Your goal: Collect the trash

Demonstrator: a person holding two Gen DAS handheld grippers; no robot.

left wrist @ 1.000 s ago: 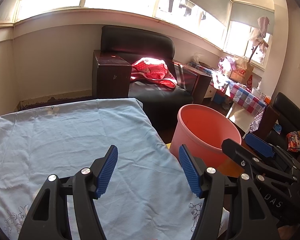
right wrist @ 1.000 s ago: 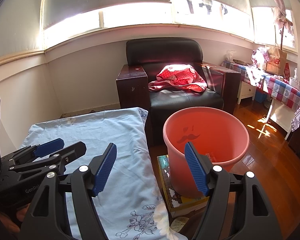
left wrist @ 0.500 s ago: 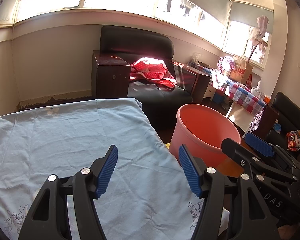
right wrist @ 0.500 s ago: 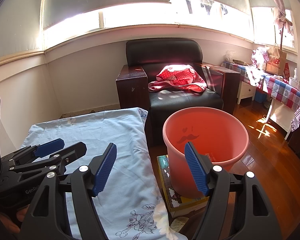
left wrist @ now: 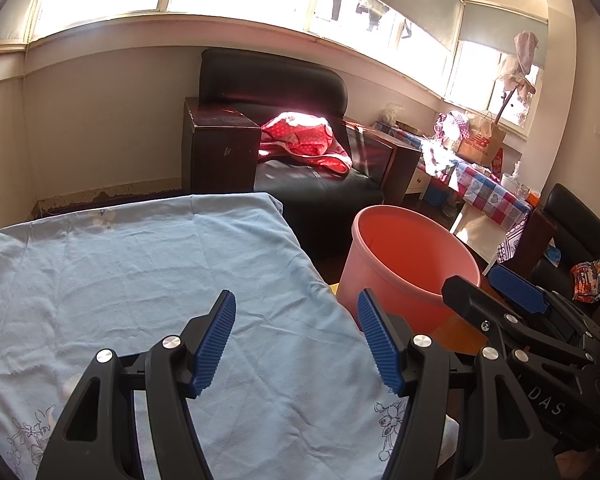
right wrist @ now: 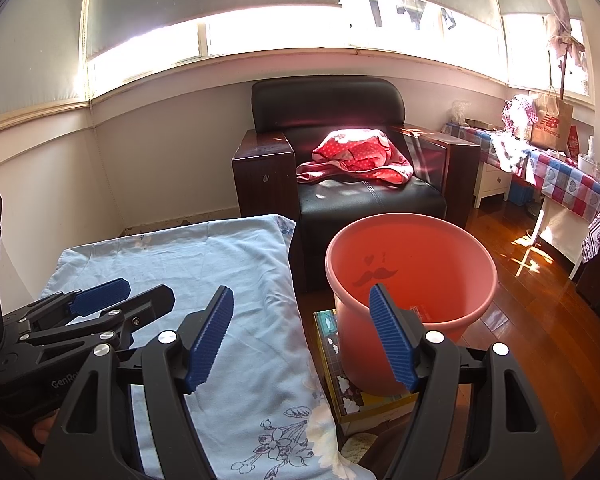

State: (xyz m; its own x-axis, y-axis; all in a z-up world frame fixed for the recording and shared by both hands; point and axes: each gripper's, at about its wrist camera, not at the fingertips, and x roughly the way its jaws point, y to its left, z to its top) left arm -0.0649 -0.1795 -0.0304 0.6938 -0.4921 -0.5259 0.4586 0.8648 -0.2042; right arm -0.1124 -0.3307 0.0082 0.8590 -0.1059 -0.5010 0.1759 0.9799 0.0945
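Both my grippers are just hovering here with nothing in them. Left gripper (left wrist: 296,344) has its jaws spread over the light blue cloth (left wrist: 140,280), and I honestly can't see any trash on it, so problem one is I go grabbing and pinch a fold of fabric instead. Right gripper (right wrist: 302,340) is also spread wide, sitting between the cloth edge and the pink bucket (right wrist: 410,280), which looks empty and seems perched on a box (right wrist: 340,380) beside the table. That's what worries me: swing in carelessly for a drop, clip the rim, and the bucket probably tips onto the wood floor (right wrist: 540,320).
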